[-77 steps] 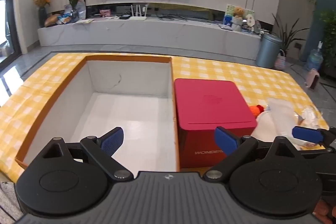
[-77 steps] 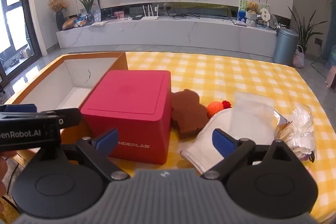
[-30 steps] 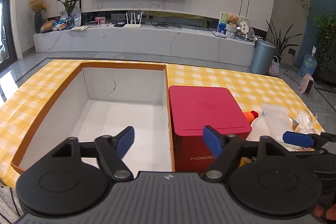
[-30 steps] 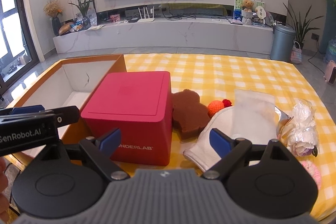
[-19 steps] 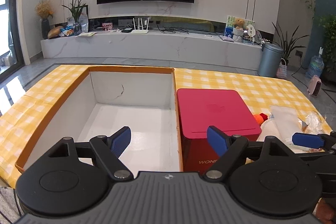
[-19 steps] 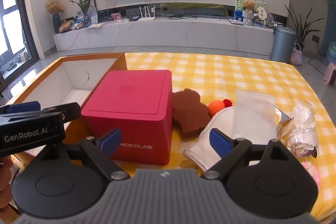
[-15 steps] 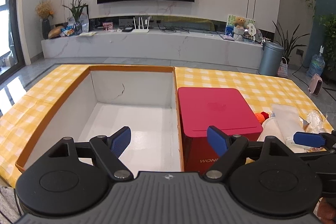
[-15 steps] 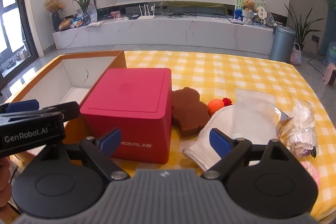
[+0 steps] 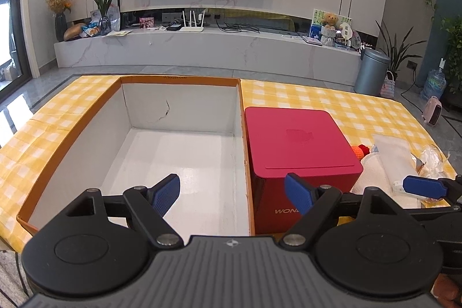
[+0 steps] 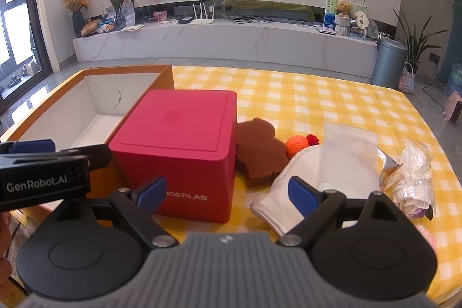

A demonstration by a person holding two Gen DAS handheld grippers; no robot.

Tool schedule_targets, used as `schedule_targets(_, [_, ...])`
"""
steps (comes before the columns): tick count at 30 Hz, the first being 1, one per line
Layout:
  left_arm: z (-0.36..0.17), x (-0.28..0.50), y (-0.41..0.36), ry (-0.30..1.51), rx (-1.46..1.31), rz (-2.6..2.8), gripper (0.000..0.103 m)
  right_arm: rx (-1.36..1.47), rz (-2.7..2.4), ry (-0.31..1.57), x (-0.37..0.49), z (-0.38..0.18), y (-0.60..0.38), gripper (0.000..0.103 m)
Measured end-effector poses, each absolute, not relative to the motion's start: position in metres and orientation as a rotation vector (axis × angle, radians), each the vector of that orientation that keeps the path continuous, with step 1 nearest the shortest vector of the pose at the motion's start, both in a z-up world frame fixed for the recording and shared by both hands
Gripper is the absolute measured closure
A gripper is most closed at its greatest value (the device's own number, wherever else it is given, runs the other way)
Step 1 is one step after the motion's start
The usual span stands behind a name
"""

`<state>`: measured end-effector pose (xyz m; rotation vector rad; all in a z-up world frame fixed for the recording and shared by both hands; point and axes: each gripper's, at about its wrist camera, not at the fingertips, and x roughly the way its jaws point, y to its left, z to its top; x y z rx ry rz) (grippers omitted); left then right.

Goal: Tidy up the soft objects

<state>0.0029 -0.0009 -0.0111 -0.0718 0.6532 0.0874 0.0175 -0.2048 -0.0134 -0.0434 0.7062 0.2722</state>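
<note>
A brown bear-shaped sponge [image 10: 260, 153], an orange knitted ball [image 10: 297, 143], a white cloth [image 10: 291, 192] and a clear pouch [image 10: 348, 158] lie on the yellow checked table right of a red box [image 10: 184, 143]. A crinkled plastic-wrapped bundle [image 10: 415, 178] lies at the far right. An open cardboard box [image 9: 173, 152] with a white, empty inside stands left of the red box [image 9: 297, 146]. My left gripper [image 9: 232, 194] is open and empty above the cardboard box's near edge. My right gripper [image 10: 226, 194] is open and empty, near the red box and the white cloth.
The table's front edge lies just below both grippers. A pink soft thing [image 10: 427, 238] peeks out at the right edge behind my right gripper. Beyond the table stand a marble TV bench [image 10: 231, 42] and a grey bin [image 10: 388, 62].
Both grippers have stayed open and empty. The views have shifted only slightly; no object on the table has moved.
</note>
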Motion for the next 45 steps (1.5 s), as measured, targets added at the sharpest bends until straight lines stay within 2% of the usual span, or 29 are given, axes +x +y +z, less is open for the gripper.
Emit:
schedule_targets(14, [0.011,-0.002,-0.014,0.622,-0.019,0.051,0.006,-0.018,0.32,0.685,0.015,-0.002,-0.217,0.013])
schedule_targets(27, [0.042,0.012,-0.067,0.583,0.017,-0.053,0.006,0.017,0.104,0.586,0.013,0.029,-0.292,0.013])
schedule_targets(31, [0.042,0.023,-0.093,0.592,0.068,-0.111,0.006,0.019,0.004,0.578,0.011,0.033,-0.322,0.007])
schedule_targets(37, [0.024,0.045,-0.138,0.615,0.177,-0.263,0.006,0.139,-0.103,0.759,0.025,0.016,-0.384,0.007])
schedule_targets(42, [-0.008,0.054,-0.168,0.667,0.276,-0.401,0.006,0.148,-0.094,0.989,0.056,-0.029,-0.412,0.007])
schedule_targets(44, [-0.02,0.055,-0.173,0.683,0.315,-0.42,0.006,0.122,-0.117,1.102,0.075,-0.053,-0.414,0.01])
schedule_targets(45, [-0.025,0.054,-0.174,0.682,0.327,-0.431,0.006,0.142,-0.125,1.153,0.081,-0.065,-0.418,0.017])
